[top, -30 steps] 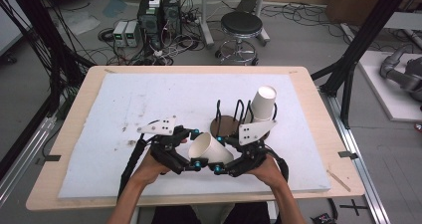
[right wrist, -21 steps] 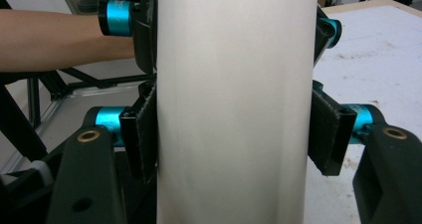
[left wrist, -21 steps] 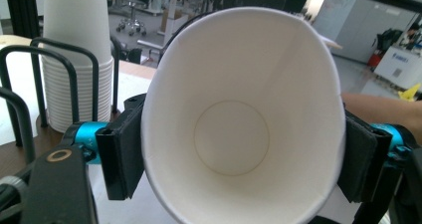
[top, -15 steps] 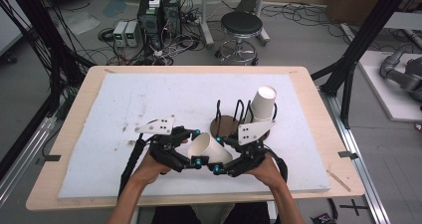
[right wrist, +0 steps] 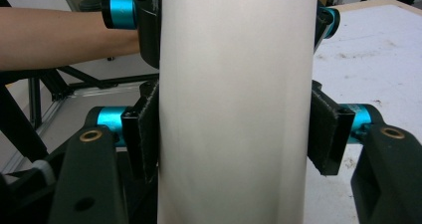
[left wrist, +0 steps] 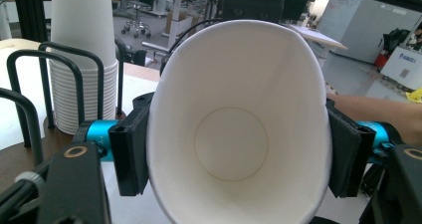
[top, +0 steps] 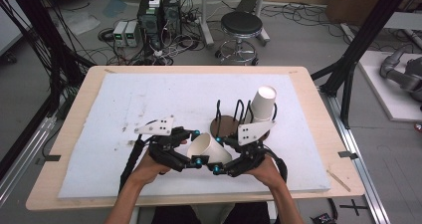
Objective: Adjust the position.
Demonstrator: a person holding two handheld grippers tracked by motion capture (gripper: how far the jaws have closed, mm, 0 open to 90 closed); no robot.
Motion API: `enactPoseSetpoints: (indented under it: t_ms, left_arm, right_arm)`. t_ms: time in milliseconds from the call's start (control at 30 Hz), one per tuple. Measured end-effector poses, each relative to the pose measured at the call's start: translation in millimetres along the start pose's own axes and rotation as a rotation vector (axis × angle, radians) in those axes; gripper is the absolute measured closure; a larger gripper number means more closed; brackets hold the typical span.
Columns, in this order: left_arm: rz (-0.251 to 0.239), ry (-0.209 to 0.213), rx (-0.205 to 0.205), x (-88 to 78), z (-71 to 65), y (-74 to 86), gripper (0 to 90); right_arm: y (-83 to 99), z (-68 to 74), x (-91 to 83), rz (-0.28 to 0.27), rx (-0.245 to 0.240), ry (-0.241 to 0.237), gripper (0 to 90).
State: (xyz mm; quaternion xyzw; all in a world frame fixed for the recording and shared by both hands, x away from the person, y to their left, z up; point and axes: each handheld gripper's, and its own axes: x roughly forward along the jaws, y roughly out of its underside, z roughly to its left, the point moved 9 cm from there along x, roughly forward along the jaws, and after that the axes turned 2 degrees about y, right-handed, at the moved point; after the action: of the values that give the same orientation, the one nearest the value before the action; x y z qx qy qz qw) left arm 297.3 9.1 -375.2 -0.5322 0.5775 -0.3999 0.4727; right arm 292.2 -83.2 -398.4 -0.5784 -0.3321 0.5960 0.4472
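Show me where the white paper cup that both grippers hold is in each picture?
High view: the paper cup lies on its side low in the middle, between the two grippers.
Left gripper view: the cup's open mouth faces the camera, squeezed oval between the jaw pads.
Right gripper view: the cup's outer wall runs up the middle, between the pads.
Shared landmark: the stack of cups in the black wire rack, in the high and left gripper views.

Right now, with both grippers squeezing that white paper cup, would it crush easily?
Probably. The white paper cup looks thin and soft: its mouth is already pressed oval between the left gripper pads. It is empty, so likely very light. Set down sideways, it could roll.
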Motion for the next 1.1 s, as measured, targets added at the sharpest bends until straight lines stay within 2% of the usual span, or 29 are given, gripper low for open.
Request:
enactPoseSetpoints:
  t_ms: [500,600,633,667,800,833,1100]
  left_arm:
    - [0.022,-0.010,0.007,0.0,-0.4,1.1,29.8]
    - [0.033,-0.021,0.016,-0.1,0.1,1.4,29.9]
    - [0.033,-0.021,0.016,-0.1,0.1,1.4,29.9]
    - [0.032,-0.025,0.019,-1.7,0.6,0.6,29.9]
    - [0.035,-0.031,0.017,-3.6,0.8,0.1,30.1]
    - [0.036,-0.033,0.019,-3.8,0.8,0.1,30.2]
    - [0.036,-0.037,0.025,-5.5,0.4,-0.6,30.9]
  right_arm:
    - [1.9,0.3,0.5,0.013,-0.006,0.004,34.1]
    - [1.5,0.9,1.4,0.013,0.000,-0.008,25.8]
    - [1.5,0.9,1.4,0.013,0.000,-0.008,25.8]
    - [2.3,0.0,2.1,0.025,0.003,0.001,20.6]
    - [2.8,-0.6,2.3,0.031,0.010,0.010,18.8]
    - [2.7,-1.2,1.9,0.027,0.017,0.008,14.9]
    - [2.2,-2.3,0.4,0.028,0.017,0.021,14.8]
